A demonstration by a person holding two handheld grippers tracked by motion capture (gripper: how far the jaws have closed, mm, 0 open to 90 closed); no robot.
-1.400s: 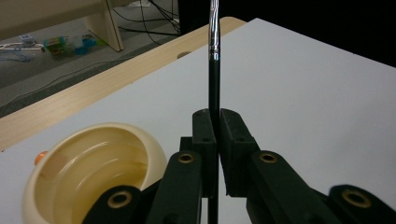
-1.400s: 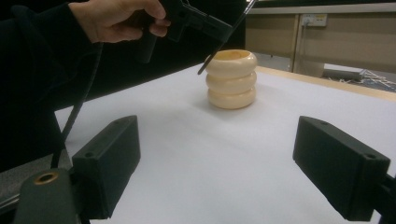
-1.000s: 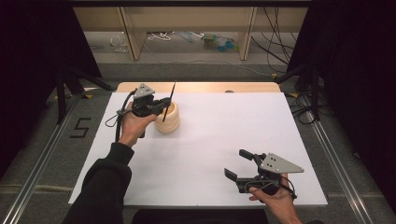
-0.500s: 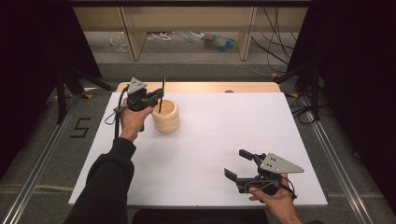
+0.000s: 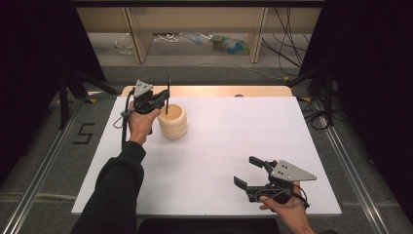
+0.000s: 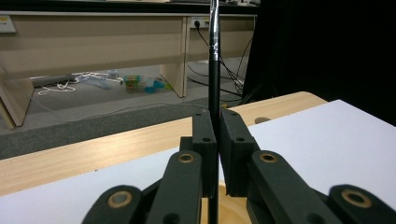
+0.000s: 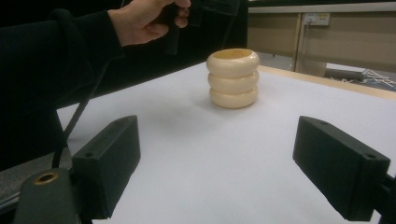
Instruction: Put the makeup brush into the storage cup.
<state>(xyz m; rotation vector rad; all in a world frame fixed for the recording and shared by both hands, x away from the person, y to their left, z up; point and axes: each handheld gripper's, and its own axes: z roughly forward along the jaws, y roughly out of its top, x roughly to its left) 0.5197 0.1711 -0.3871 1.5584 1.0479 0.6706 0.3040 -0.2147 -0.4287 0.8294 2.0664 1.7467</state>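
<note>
White sheeting covers the counter (image 5: 219,156), whose wooden edge shows along the far side, and beyond it we see a grey floor with cables and pale wooden furniture legs against a dark room.

We find the thin black rod (image 5: 168,92) in the upper left of the high view, standing upright with its lower end inside the mouth of the cream ribbed holder (image 5: 173,121). In the left gripper view the rod (image 6: 214,70) runs straight up the middle of the frame, and a band of clear tape wraps it near the top. The left hand-held gripper (image 5: 163,100) is clamped on it, both black jaws pressed against the rod from either side, with the rim of the holder (image 6: 229,212) just below them. The person's left hand (image 5: 141,122) grips this tool from the left of the holder, a dark sleeve trailing down toward the bottom edge.

From the right gripper view we see the holder (image 7: 233,78) as three stacked rounded rings, upright on the white sheet, in the upper middle of the frame.

Well apart, in the lower right of the high view, the right hand-held gripper (image 5: 249,171) sits low over the counter with its jaws spread wide and nothing between them.
</note>
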